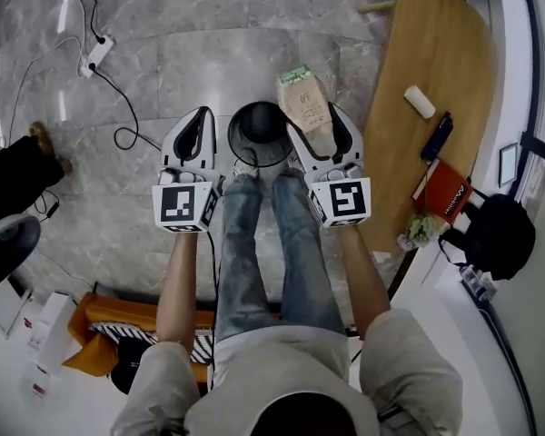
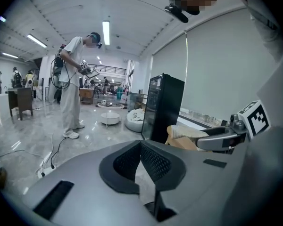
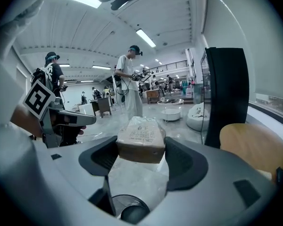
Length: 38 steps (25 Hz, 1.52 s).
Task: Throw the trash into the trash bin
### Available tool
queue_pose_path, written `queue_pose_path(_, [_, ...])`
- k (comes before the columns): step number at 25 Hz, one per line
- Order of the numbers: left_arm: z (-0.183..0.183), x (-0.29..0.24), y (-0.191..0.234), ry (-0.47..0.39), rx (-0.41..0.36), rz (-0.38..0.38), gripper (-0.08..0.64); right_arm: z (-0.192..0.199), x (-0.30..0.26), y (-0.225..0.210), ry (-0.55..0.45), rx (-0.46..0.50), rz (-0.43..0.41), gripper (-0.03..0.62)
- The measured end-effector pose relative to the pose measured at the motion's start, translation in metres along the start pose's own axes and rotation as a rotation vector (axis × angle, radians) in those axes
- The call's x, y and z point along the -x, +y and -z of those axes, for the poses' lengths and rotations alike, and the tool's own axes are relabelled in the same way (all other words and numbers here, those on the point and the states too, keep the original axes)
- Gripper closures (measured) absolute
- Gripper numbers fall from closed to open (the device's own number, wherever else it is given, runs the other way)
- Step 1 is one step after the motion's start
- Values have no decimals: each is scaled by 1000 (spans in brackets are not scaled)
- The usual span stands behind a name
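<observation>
A brown paper carton with a green printed top is held in my right gripper, which is shut on it. In the right gripper view the carton sits clamped between the two dark pads, above the round black trash bin. From the head view the bin stands on the floor just ahead of the person's feet, between the two grippers, and the carton hangs by its right rim. My left gripper is to the left of the bin, its jaws shut with nothing in them.
A wooden table runs along the right with a white roll, a dark remote and a red book. A power strip with cables lies on the marble floor at left. A black cabinet stands ahead; people stand further off.
</observation>
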<state>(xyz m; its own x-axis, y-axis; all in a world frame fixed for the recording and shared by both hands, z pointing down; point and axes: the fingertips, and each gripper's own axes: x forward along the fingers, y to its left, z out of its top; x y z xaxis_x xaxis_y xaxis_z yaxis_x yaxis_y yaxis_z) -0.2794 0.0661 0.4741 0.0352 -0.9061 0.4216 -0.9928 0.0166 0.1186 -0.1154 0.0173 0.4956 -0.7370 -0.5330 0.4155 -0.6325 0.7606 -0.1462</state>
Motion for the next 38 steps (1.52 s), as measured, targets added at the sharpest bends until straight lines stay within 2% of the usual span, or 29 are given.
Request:
queue_pose_path(4, [10, 13, 16, 2, 17, -19, 543, 17, -12, 20, 45, -1, -23, 265])
queue_pose_path(8, [22, 18, 24, 11, 32, -21, 543, 50, -19, 36, 115, -12, -37, 265])
queue_pose_path(22, [68, 23, 26, 54, 52, 7, 543, 252, -26, 73, 530, -87, -53, 265])
queue_pose_path(27, [80, 26, 26, 66, 61, 6, 543, 308, -29, 76, 682, -98, -44, 265])
queue_pose_path(33, [78, 28, 22, 68, 52, 21, 543, 319, -37, 79, 745, -120, -70, 247])
queue_pose_path(38, [73, 26, 23, 62, 47, 20, 543, 292, -39, 80, 661, -133, -87, 249])
